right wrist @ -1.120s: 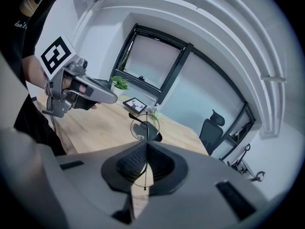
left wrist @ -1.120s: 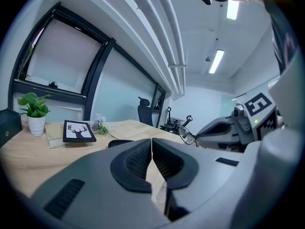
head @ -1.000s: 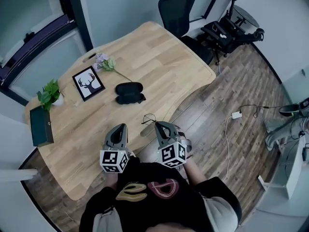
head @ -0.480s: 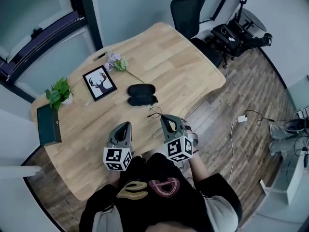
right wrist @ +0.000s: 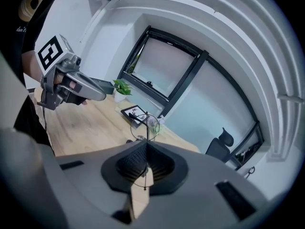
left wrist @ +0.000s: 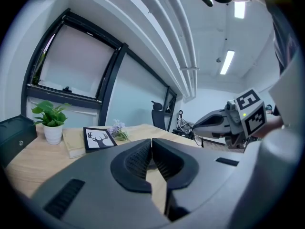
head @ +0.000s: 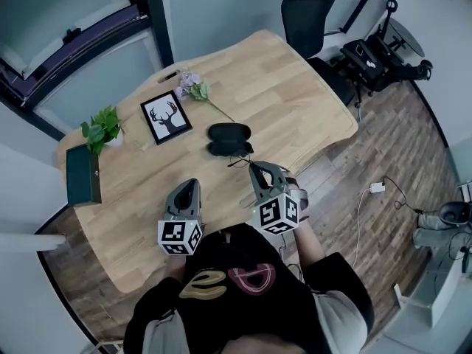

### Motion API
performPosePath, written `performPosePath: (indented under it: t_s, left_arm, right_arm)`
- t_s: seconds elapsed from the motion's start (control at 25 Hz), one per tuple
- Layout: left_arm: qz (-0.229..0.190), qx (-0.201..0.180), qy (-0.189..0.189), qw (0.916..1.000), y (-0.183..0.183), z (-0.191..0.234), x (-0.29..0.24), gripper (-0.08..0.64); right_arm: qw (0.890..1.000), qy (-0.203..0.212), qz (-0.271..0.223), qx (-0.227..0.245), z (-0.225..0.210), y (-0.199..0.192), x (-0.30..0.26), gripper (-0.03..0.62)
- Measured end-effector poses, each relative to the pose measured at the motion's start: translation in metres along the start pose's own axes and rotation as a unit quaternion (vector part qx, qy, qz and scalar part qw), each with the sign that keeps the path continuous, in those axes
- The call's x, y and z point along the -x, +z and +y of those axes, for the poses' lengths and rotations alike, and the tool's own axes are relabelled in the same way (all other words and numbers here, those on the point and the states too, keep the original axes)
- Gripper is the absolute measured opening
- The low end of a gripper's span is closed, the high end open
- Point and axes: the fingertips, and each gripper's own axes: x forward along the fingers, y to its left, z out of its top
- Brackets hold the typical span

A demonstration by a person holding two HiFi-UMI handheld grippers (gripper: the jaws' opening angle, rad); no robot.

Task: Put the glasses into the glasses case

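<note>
Right claw (head: 254, 169) pinched shut on glasses (right wrist: 146, 126), just short of glasses case (head: 229, 139); left claw (head: 189, 188) closed, empty.
Your grip on thin wire may let them twist and drop onto counter (head: 295, 87).

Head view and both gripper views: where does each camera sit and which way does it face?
Head view: on the head, steeply down at the table; torso, left gripper, right gripper show.
Left gripper view: along its shut jaws across the table; right gripper shows.
Right gripper view: along jaws shut on the glasses; left gripper shows.
Shared: both gripper views see the deer picture.
</note>
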Motion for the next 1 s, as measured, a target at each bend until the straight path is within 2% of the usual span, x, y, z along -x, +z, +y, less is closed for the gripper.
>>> performPosePath:
  t_s: [0.84, 1.0]
  left_arm:
    - [-0.027, 0.013, 0.079, 0.9964, 0.015, -0.002, 0.000, 0.018]
    - [-0.034, 0.011, 0.098, 0.9946, 0.019, 0.004, 0.004, 0.018]
  right_arm:
    - [0.996, 0.044, -0.028, 0.078, -0.030, 0.002, -0.033, 0.012]
    - [0.995, 0.055, -0.040, 0.071, -0.036, 0.006, -0.041, 0.012]
